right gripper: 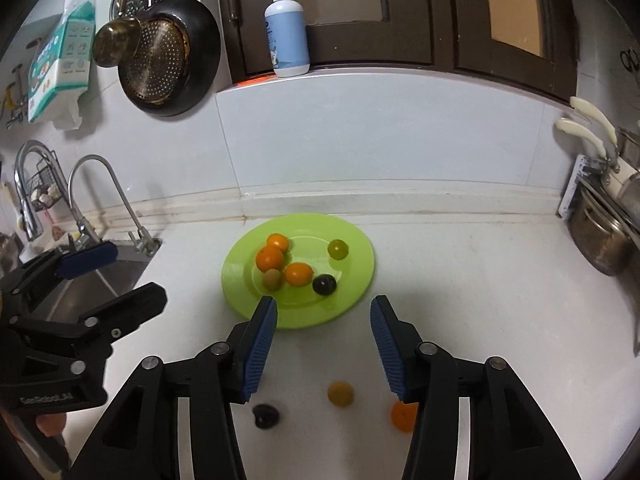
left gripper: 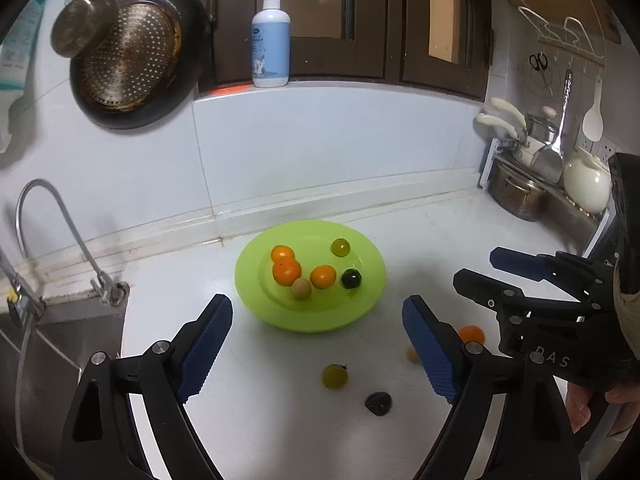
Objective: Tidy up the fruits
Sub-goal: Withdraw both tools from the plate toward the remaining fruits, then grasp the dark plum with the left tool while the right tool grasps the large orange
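A green plate [left gripper: 360, 308] [right gripper: 356, 292] sits on the white counter and holds three oranges [left gripper: 287, 272] [right gripper: 298, 273], a tan fruit [left gripper: 301, 289], a green fruit [left gripper: 340, 247] and a dark fruit [left gripper: 351, 279]. Loose on the counter nearer me lie a green fruit [left gripper: 335, 376], a dark fruit [left gripper: 378, 403] [right gripper: 265, 415], an orange [left gripper: 472, 335] [right gripper: 403, 416] and a small yellow fruit [left gripper: 412, 355] [right gripper: 340, 393]. My left gripper [left gripper: 316, 344] is open and empty above the counter, short of the plate. My right gripper [right gripper: 323, 344] is open and empty over the loose fruits; it also shows in the left wrist view [left gripper: 476, 268].
A sink [left gripper: 52, 340] with a tap [left gripper: 52, 232] lies to the left. Pots [left gripper: 516, 196] and a rack stand at the right. A soap bottle [left gripper: 271, 40] stands on the ledge behind. A pan and strainer [left gripper: 132, 56] hang on the wall.
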### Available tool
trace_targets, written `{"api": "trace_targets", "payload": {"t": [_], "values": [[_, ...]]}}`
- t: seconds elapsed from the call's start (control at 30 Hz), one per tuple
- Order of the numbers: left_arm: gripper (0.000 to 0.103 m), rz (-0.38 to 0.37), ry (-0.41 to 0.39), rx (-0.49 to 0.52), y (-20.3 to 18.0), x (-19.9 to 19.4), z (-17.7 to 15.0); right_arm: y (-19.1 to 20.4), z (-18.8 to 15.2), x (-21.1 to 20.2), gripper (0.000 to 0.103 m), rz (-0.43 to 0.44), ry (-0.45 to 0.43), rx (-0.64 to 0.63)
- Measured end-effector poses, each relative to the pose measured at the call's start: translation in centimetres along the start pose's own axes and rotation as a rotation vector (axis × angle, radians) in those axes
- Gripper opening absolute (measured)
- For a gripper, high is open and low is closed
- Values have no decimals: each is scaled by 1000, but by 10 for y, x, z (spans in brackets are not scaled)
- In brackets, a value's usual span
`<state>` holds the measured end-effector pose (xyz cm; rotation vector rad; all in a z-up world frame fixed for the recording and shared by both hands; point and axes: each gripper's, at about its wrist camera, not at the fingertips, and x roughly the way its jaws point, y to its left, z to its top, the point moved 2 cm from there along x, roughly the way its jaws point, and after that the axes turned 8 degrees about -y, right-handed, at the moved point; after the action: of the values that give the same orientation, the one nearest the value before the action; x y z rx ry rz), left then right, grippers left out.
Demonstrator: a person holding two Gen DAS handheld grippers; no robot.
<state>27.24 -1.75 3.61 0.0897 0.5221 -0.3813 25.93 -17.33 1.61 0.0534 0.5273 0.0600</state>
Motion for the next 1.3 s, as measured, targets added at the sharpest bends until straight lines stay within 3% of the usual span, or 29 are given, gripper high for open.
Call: {"api": "trace_targets", "payload": {"t": [0.17, 0.5, 1.3], "values": [[90, 44, -27, -21, -16, -13, -8, -9, -8, -14, 54, -3, -2, -42], [90, 98, 4, -43, -43, -14, -31, -33, -30, -24, 56, 29, 24, -58], [88, 158, 216, -86, -63, 46, -106, -67, -95, 23, 56, 46, 231, -47]]}}
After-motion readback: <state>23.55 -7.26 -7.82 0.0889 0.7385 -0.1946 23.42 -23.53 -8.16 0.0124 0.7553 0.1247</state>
